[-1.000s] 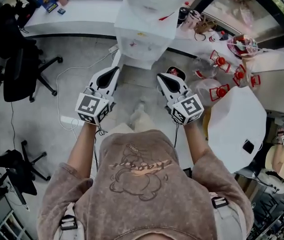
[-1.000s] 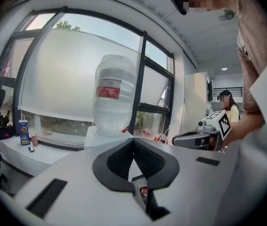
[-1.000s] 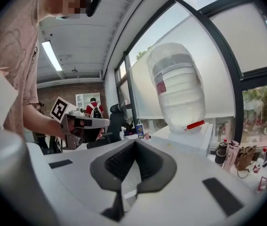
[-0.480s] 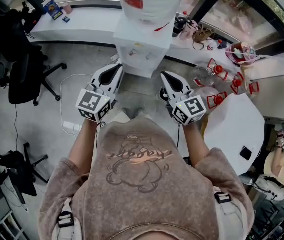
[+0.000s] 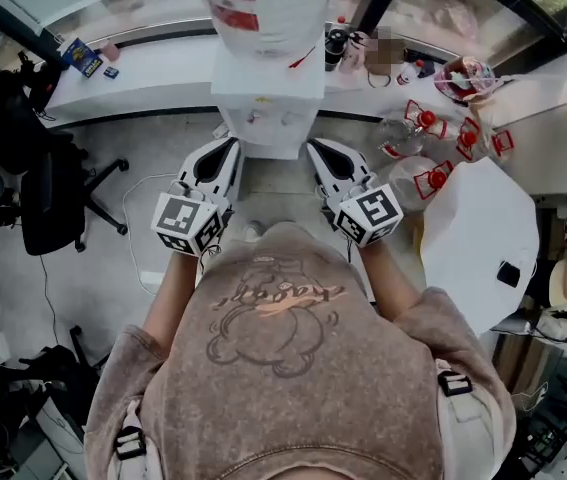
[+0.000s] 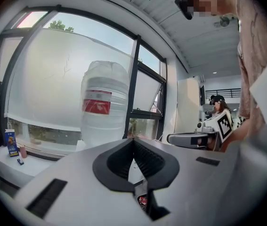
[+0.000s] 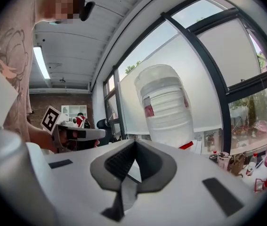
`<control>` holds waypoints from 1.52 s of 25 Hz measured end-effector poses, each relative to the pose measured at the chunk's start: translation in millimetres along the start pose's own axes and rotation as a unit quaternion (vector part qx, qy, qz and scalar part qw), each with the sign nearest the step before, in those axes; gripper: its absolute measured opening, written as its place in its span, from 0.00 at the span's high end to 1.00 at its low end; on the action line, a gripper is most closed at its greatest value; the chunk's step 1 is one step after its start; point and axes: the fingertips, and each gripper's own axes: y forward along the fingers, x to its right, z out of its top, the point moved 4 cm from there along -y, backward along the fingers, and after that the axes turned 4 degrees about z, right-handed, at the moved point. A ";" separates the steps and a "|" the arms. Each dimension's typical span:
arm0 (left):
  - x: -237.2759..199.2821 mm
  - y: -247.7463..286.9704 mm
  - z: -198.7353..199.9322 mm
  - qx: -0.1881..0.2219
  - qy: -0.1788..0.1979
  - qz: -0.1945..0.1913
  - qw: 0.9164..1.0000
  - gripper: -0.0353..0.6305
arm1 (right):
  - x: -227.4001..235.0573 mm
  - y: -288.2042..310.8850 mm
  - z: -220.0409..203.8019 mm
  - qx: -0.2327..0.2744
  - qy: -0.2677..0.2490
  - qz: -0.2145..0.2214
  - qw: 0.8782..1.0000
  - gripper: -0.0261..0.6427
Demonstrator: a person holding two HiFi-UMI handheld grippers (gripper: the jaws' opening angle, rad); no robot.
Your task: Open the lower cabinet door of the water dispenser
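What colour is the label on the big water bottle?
The label is red with a white strip above, clearest in the left gripper view.

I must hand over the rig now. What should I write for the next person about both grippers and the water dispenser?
Left gripper: jaws together, nothing held.
Right gripper: jaws together, nothing held.
Both are side by side facing the white water dispenser, which carries a large clear bottle; neither touches it.
Done: nothing that shows. The lower cabinet door is out of view, so I cannot tell its state.
Left: bring a gripper down to that door and pull it open.
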 end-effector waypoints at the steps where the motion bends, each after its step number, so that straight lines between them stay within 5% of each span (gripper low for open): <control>1: -1.7 0.0 -0.5 0.005 0.001 0.002 1.000 0.93 | -1.4 0.2 -1.0 0.002 -0.001 -0.007 1.000 0.95; 15: -21.3 8.0 -27.5 0.021 0.006 0.028 0.999 0.93 | 18.8 -5.1 -29.5 -0.009 -0.004 -0.076 0.997 0.95; 38: -21.5 14.0 -39.5 0.001 -0.008 0.031 0.999 0.93 | 23.4 0.9 -34.2 -0.011 -0.010 -0.097 0.995 0.95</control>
